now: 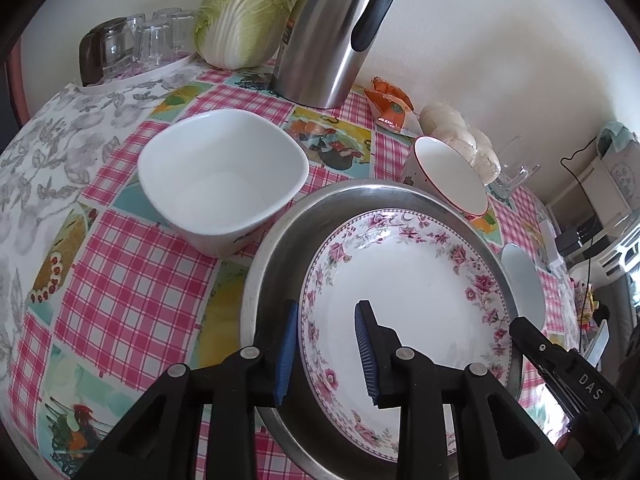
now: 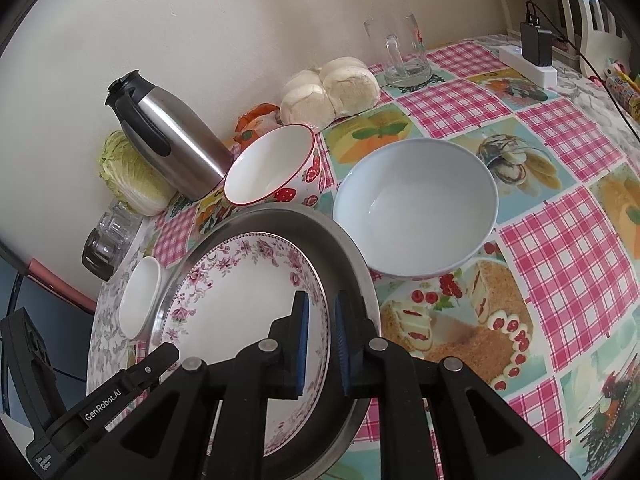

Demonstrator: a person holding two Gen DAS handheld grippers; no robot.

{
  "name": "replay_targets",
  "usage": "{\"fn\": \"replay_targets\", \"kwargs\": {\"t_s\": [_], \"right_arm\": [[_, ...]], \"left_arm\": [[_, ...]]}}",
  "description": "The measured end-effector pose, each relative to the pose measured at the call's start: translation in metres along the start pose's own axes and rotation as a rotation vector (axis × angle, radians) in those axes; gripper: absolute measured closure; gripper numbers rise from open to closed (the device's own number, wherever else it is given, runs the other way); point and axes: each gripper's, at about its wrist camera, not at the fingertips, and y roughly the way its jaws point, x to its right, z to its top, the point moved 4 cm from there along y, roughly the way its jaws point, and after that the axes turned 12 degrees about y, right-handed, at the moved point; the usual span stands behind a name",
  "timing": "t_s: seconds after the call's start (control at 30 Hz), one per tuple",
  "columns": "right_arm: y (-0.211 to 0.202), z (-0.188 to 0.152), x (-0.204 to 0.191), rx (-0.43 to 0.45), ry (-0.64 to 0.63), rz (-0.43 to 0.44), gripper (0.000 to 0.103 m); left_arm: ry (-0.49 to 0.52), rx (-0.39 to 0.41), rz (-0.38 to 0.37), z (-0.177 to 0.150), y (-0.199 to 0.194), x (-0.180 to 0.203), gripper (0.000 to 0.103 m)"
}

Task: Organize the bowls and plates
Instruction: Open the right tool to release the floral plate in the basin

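So the floral plate (image 1: 404, 304) is sitting inside the metal pan (image 1: 272, 264) on the table (image 1: 132, 280). Left claw (image 1: 326, 354) is open, pads straddling the plate's rim without pinching. Right claw (image 2: 320, 342) is clamped on the opposite rim. Looks like the drop-off step; next is probably freeing the right side and going for 1 of the bowls, maybe the white bowl (image 2: 416, 208).

Black tongs (image 1: 328, 348) — blue ribbed pads (image 1: 366, 350)
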Motion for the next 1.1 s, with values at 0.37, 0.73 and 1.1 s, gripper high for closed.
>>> {"fn": "replay_targets", "kwargs": {"t_s": [0.37, 0.73, 1.1], "right_arm": [[-0.011, 0.003, -0.003, 0.034, -0.042, 0.000, 0.056], [-0.014, 0.004, 0.000, 0.044, -0.069, 0.001, 0.035], [-0.012, 0.004, 0.001, 0.051, -0.100, -0.028, 0.018]], "left_arm": [[0.076, 0.026, 0.024, 0.004, -0.010, 0.017, 0.034], [0.071, 0.036, 0.040, 0.005, -0.013, 0.017, 0.013], [0.074, 0.056, 0.058, 0.006, -0.018, 0.017, 0.000]]}}
